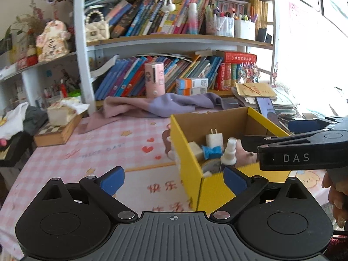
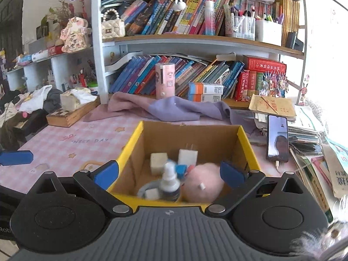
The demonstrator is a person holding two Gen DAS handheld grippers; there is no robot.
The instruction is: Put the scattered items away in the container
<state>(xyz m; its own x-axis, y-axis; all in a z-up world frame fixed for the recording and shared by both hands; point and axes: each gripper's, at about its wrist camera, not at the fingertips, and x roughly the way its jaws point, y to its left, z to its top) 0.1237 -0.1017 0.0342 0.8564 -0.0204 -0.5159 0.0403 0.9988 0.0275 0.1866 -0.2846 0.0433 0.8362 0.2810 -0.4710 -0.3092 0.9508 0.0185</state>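
A yellow cardboard box (image 2: 244,139) stands on the pink checked tablecloth; it also shows in the left wrist view (image 1: 184,143). Inside lie a white spray bottle (image 2: 169,181), a pink fluffy ball (image 2: 204,184), a white plug charger (image 2: 188,155), a white cube (image 2: 158,161), a blue bow (image 2: 180,169) and a tape roll (image 1: 212,165). My right gripper (image 2: 169,174) is open and empty, just above the box's near rim. My left gripper (image 1: 174,179) is open and empty, left of the box near its corner. The right gripper's body (image 1: 304,150) reaches over the box in the left view.
A phone (image 2: 278,139) lies right of the box beside stacked papers and books (image 2: 308,126). A purple cloth (image 2: 169,108) lies behind the box. A wooden chess box with a tissue pack (image 2: 71,108) sits at the left. A bookshelf (image 2: 195,43) fills the back.
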